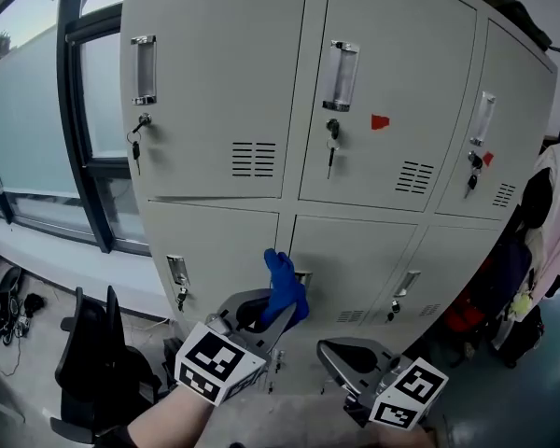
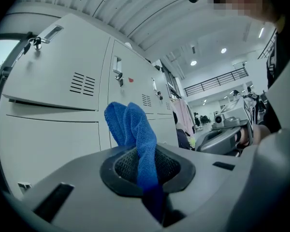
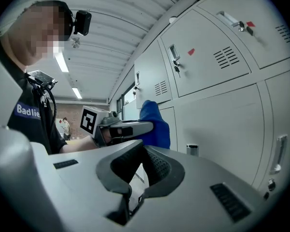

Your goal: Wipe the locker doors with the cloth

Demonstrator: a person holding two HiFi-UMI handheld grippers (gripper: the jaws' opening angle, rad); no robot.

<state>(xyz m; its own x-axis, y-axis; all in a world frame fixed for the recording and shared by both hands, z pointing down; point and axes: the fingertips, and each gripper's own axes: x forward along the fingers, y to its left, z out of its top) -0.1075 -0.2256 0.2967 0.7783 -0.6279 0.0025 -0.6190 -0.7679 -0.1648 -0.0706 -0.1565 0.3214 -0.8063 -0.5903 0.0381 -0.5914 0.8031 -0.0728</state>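
Before a bank of grey lockers (image 1: pixel 224 91), seen from the head view, the left gripper (image 1: pixel 278 315) is raised toward the lower row. A blue cloth (image 1: pixel 284 286) is pinched in its jaws and stands up in a loose tuft. The right gripper (image 1: pixel 338 353) hangs lower and to the side, with nothing in it. Whether the cloth touches the lower door (image 1: pixel 215 250) cannot be told from here. Keys (image 1: pixel 135 147) dangle from the locks and a handle (image 1: pixel 178 271) juts out close by, and a sweeping cloth could snag on either.

From the left gripper view, the jaws of the left gripper (image 2: pixel 147 170) are closed on a narrow fold of the cloth (image 2: pixel 135 129). Most of the fabric stands free above the pads. With so little held, hard rubbing on a door (image 2: pixel 48 144) would likely drag the cloth out, or the bare jaw tips could scrape the paint.

From the right gripper view, the right gripper (image 3: pixel 142 170) has its pads drawn together on nothing. The left gripper (image 3: pixel 135 128) and the cloth (image 3: pixel 154 124) show beyond it, near the door (image 3: pixel 222 129). Held idle this close, the right gripper could knock the lockers.
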